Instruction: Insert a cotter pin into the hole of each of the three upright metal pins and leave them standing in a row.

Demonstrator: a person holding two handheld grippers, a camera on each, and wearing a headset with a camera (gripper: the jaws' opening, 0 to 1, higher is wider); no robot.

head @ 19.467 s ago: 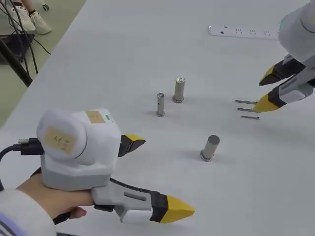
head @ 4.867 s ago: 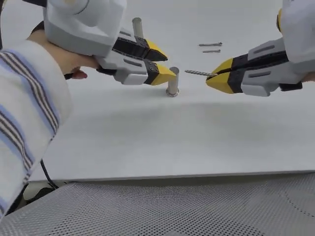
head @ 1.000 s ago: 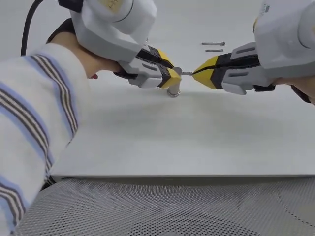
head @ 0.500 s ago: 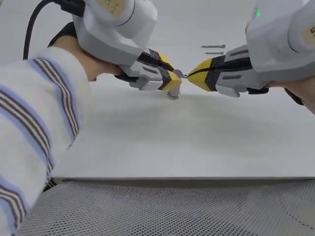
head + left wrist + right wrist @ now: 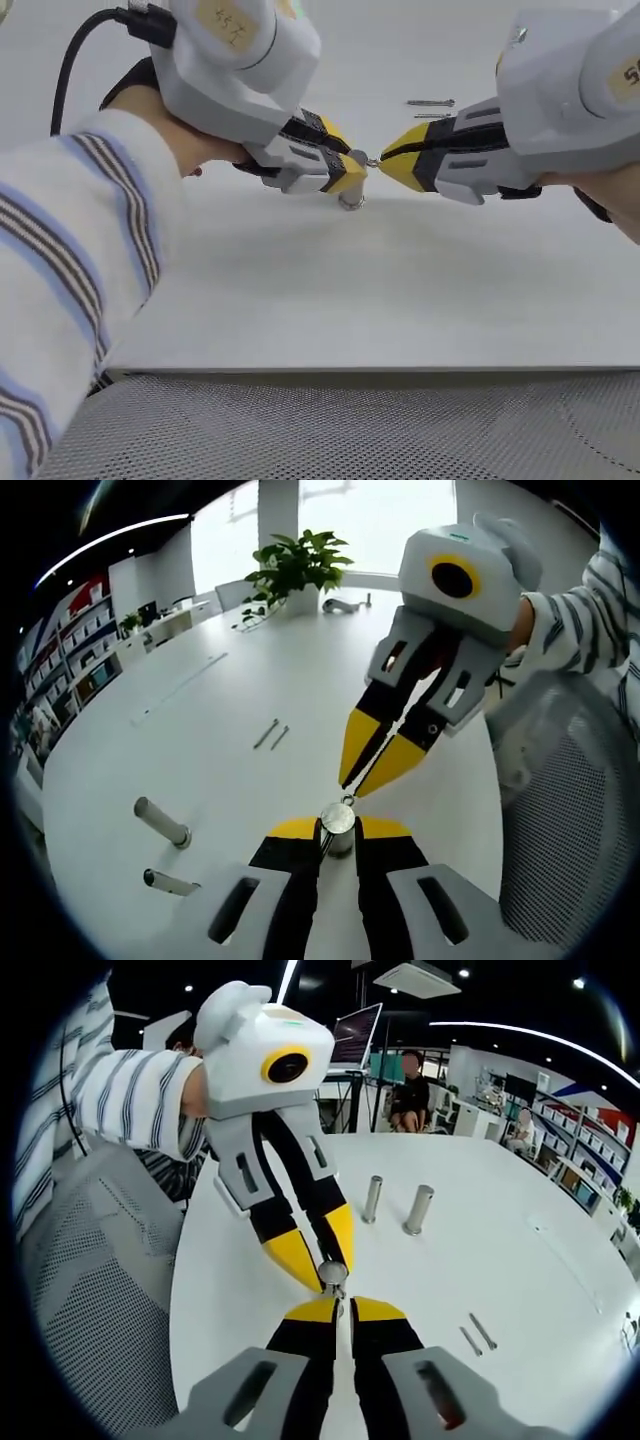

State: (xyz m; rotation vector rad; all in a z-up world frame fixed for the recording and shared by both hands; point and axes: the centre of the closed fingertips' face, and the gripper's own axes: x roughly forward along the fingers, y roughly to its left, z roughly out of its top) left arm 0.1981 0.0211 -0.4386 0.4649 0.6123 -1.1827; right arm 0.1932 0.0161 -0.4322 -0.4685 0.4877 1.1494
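My left gripper (image 5: pixel 350 162) is shut on an upright metal pin (image 5: pixel 350 198), which stands on the white table near its front edge. In the left gripper view the pin's round top (image 5: pixel 338 817) sits between my yellow fingertips. From the right, my right gripper (image 5: pixel 385 160) is shut on a cotter pin (image 5: pixel 371 161). Its tips almost touch the metal pin, and just the cotter pin's looped end (image 5: pixel 347 800) shows at the pin's top (image 5: pixel 333 1273). Two other metal pins (image 5: pixel 372 1198) (image 5: pixel 418 1208) stand farther back. Two spare cotter pins (image 5: pixel 430 103) lie behind.
The table's front edge (image 5: pixel 330 369) runs close below the grippers, with a mesh chair seat (image 5: pixel 330 430) under it. A striped sleeve (image 5: pixel 70 280) covers the left foreground. A power strip (image 5: pixel 180 685) and a potted plant (image 5: pixel 300 565) are at the far side.
My right gripper has moved left towards the held metal pin, and the cotter pin's shaft has gone in until just its loop shows. The left gripper has kept its hold.
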